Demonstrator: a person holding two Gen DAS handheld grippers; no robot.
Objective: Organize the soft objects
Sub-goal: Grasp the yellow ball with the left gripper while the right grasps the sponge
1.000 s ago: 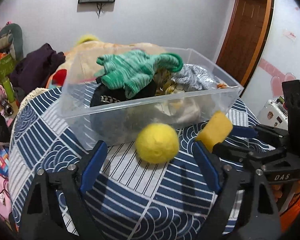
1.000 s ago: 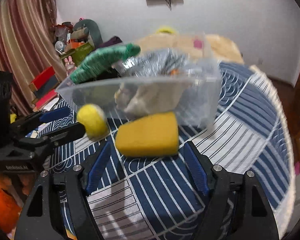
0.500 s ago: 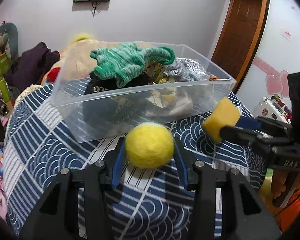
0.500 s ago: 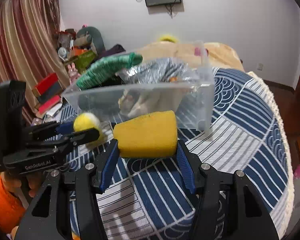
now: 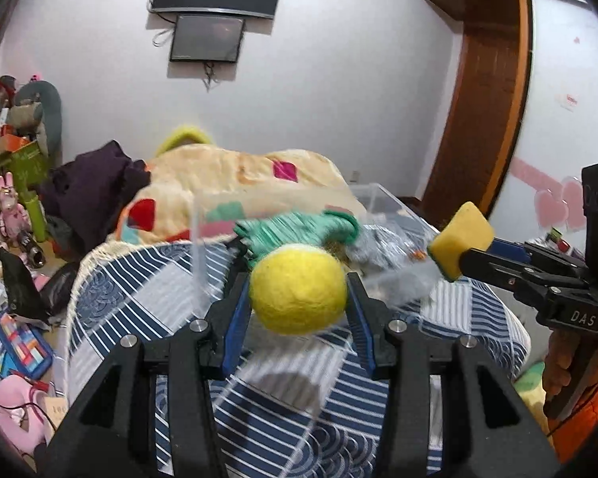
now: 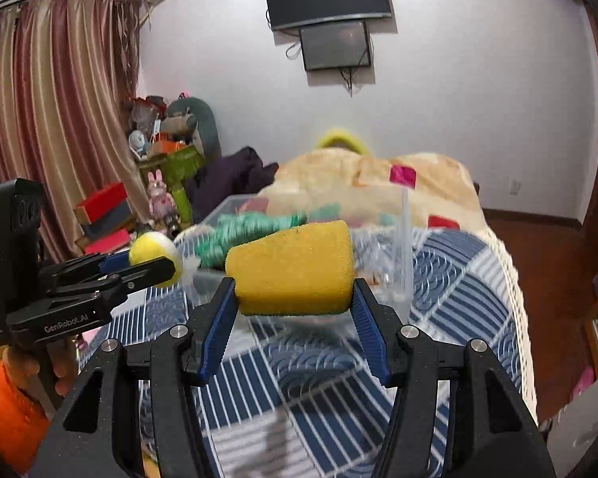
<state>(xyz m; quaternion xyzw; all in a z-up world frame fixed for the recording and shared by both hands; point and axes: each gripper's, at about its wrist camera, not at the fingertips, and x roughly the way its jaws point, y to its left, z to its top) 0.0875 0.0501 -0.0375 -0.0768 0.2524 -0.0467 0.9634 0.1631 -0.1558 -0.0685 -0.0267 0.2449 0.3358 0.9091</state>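
Note:
My left gripper is shut on a yellow felt ball and holds it in the air above the table. My right gripper is shut on a yellow sponge, also lifted. Each gripper shows in the other's view: the sponge at the right, the ball at the left. Behind them a clear plastic bin holds a green knitted glove and other soft items, blurred by motion.
The table wears a blue and white patterned cloth. A bed with a patterned blanket stands behind it. Clutter and toys fill the left floor. A wooden door is at the right.
Both grippers closed, the left on the ball and the right on the sponge, then lifted them off the table. The views now tilt upward, with the bin lower and blurred.

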